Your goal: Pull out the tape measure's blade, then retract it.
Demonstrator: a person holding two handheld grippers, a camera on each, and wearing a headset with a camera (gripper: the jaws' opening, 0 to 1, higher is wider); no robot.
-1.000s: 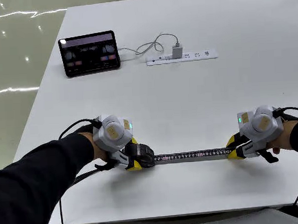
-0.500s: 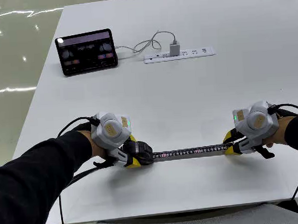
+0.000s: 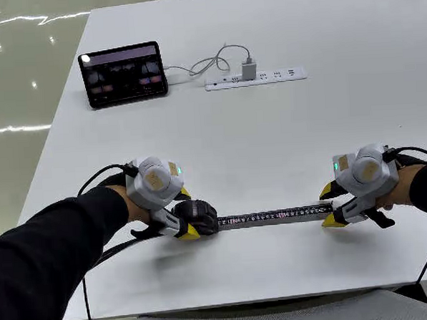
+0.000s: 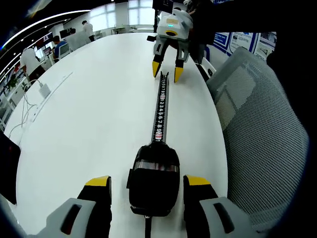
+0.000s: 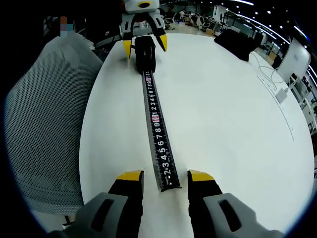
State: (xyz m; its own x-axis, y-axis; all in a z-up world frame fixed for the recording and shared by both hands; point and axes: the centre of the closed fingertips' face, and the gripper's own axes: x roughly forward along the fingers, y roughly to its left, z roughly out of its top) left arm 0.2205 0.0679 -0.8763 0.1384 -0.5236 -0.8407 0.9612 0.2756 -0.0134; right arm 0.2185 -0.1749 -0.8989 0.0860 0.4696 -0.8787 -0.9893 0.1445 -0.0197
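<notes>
Black tape measure [image 4: 153, 178]; grey numbered blade [image 5: 157, 134]

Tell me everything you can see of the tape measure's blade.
The blade is a narrow, grey, metal-looking strip printed with black numbers and a few red marks. It stands pulled out straight from the black case and lies flat on the white table. Its free end sits between the jaws of the right gripper, which stand open on either side and appear not to touch it.
</notes>
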